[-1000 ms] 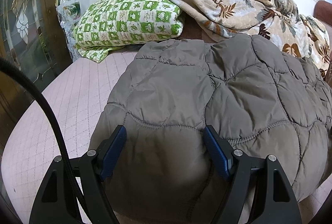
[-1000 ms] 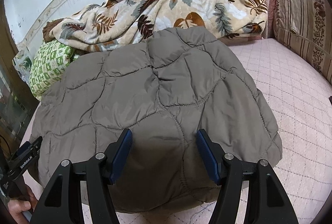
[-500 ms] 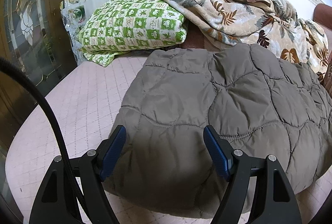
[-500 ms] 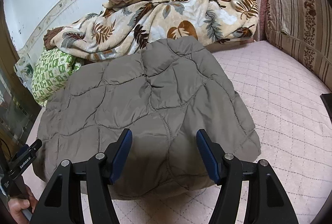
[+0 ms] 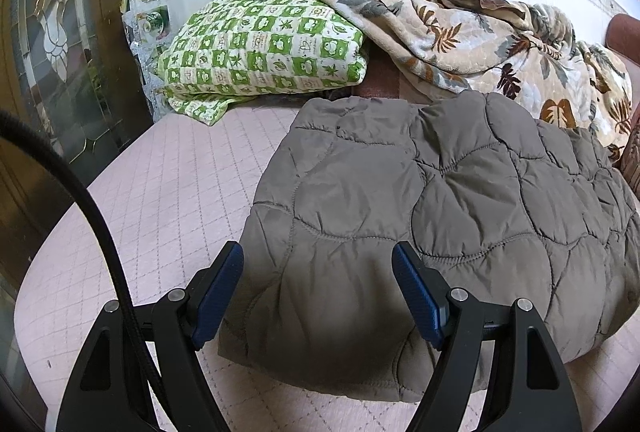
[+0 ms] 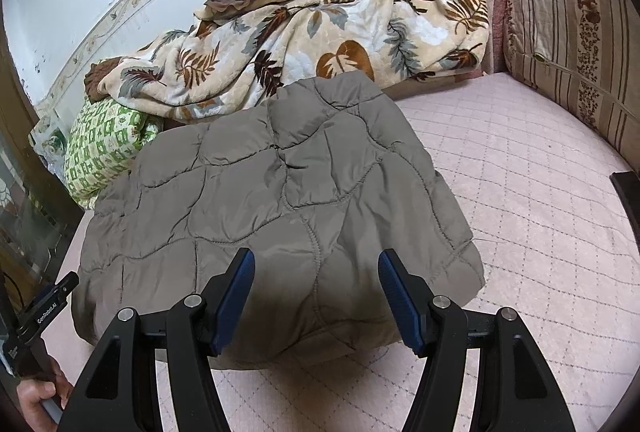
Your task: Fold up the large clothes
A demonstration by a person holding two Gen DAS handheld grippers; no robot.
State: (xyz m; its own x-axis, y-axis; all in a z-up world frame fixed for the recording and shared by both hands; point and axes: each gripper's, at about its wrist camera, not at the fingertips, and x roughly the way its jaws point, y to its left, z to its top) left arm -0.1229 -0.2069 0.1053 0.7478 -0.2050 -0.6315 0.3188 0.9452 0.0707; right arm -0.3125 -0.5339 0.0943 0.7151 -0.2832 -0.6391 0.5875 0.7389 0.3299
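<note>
A grey-brown quilted jacket lies folded in a puffy rectangle on the pink quilted bed cover. My left gripper hovers over the jacket's near left corner, open, with nothing between its blue pads. My right gripper hovers over the near edge further right, also open and holding nothing. In the right wrist view the left gripper's body shows at the lower left, with a hand on its handle.
A green checked pillow and a leaf-print blanket are heaped along the far wall. A striped cushion lines the right side. A glass-panelled door stands left. A black cable hangs near the left gripper.
Both grippers have drawn back and up from the jacket, so more of it and of the bed cover shows. The jaws have stayed equally wide. The jacket has not moved.
</note>
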